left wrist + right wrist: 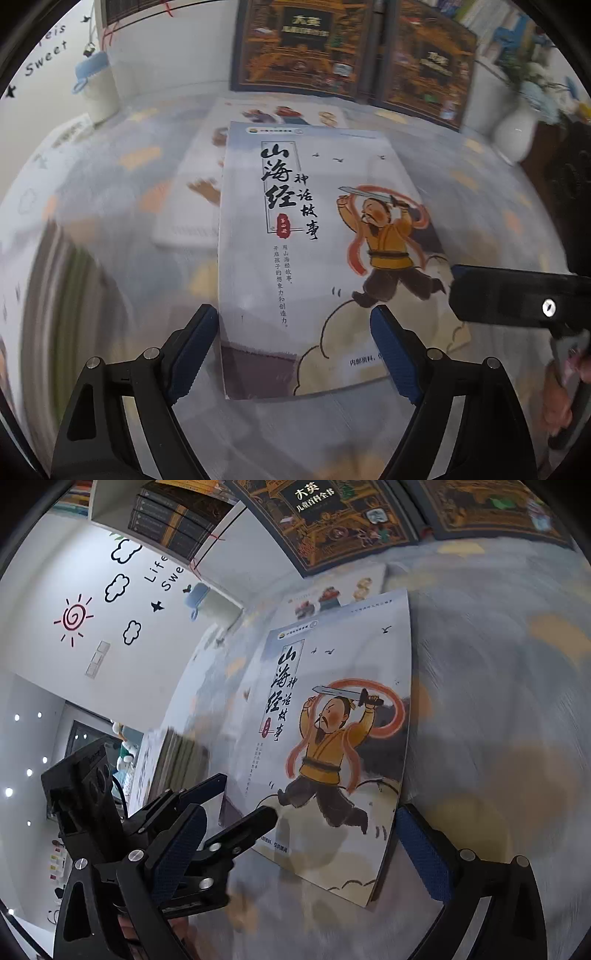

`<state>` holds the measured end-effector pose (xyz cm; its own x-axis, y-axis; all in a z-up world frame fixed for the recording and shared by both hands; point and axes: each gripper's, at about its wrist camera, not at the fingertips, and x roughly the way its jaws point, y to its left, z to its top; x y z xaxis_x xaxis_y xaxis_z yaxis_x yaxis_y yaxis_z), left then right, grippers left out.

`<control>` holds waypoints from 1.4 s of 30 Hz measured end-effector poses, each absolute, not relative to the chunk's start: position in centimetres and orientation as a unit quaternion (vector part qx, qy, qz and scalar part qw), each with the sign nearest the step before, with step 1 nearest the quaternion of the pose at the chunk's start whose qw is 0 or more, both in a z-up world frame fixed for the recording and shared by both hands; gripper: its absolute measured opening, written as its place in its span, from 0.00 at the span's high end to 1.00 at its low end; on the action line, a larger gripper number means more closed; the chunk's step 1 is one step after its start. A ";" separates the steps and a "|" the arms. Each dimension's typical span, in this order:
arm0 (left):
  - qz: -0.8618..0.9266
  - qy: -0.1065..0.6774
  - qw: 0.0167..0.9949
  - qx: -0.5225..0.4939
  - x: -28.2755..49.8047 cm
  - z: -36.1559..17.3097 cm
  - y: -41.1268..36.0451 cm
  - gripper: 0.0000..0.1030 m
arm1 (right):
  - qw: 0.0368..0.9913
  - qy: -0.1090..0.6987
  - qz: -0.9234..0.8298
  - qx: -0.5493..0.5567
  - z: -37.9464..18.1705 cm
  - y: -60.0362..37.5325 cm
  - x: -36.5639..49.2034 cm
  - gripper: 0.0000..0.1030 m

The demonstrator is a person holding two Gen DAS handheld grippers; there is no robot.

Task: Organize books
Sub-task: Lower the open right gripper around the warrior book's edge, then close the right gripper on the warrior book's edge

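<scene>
A thin book with a sword-waving warrior on its cover (pixel 306 229) (pixel 332 738) lies face up on the patterned tablecloth. It partly covers another pale book (pixel 188 218). My left gripper (pixel 295 352) (pixel 243 797) hovers over the near left corner of the warrior book, open, with its blue pads off the cover. One finger of my right gripper (pixel 517 295) reaches in beside the book's right edge. My right gripper (pixel 303 853) stands wide open over the book's near right corner, gripping nothing.
A stack of books (pixel 62 295) (pixel 177 757) lies at the left. Two large dark encyclopaedia volumes (pixel 295 44) (pixel 424 62) stand against the back. A white vase with flowers (pixel 513 129) is at the right, and a white cup with a blue lid (pixel 96 88) at the back left.
</scene>
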<state>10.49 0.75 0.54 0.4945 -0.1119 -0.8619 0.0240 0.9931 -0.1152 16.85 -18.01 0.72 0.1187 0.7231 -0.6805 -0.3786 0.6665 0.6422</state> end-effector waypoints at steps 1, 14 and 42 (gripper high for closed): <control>-0.049 0.501 0.863 -0.048 9.6 0.5 0.5 0.20 | 0.731 0.546 0.378 0.158 0.7 -18.6 16.1 0.00; -0.191 0.535 0.814 -0.123 -2.7 0.3 2.1 0.48 | 0.698 0.567 0.422 0.117 0.3 -22.7 3.5 0.07; -0.162 0.499 0.841 -0.133 2.3 -0.3 3.3 0.74 | 0.711 0.493 0.473 0.166 -2.8 -24.5 10.0 0.90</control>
